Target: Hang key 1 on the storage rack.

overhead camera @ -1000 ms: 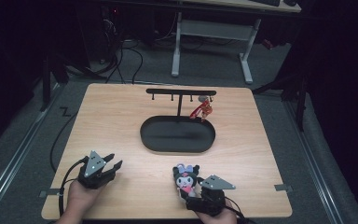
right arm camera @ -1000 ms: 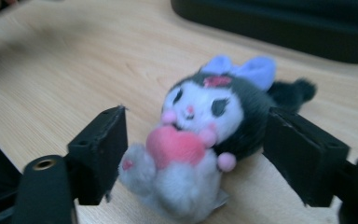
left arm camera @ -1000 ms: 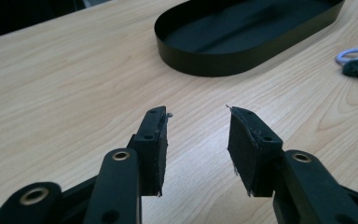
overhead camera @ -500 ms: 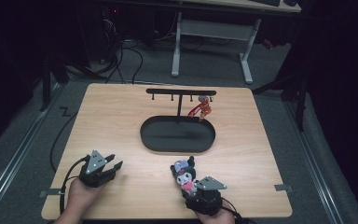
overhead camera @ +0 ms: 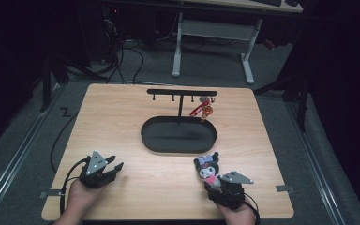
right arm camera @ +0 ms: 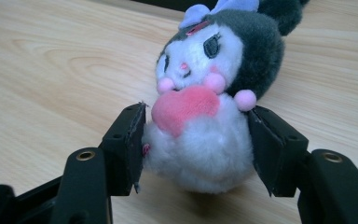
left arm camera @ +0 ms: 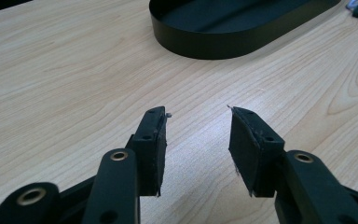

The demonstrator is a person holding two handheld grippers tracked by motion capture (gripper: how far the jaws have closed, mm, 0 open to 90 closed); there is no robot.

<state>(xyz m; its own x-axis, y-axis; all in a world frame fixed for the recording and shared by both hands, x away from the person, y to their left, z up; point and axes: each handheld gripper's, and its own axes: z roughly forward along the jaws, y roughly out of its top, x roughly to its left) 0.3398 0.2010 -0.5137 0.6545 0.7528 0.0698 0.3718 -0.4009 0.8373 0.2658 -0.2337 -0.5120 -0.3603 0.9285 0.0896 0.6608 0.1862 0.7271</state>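
Two grippers: right gripper point(right arm camera: 196, 140) jaws just closed, squeezing fluffy white-and-grey plush doll point(right arm camera: 209, 93); left gripper point(left arm camera: 198, 140) half-open, empty over smooth wooden table point(left arm camera: 51, 70).

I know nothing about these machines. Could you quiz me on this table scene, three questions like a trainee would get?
1. True or false: the right gripper is clamped on the plush toy.
2. What hangs on the black rack? A) a red keychain B) a mug C) nothing
3. Fill in: the left gripper has its jaws ____ over the bare table.

Key: 1 true. 2 A, the red keychain, above the black tray. 3 open.
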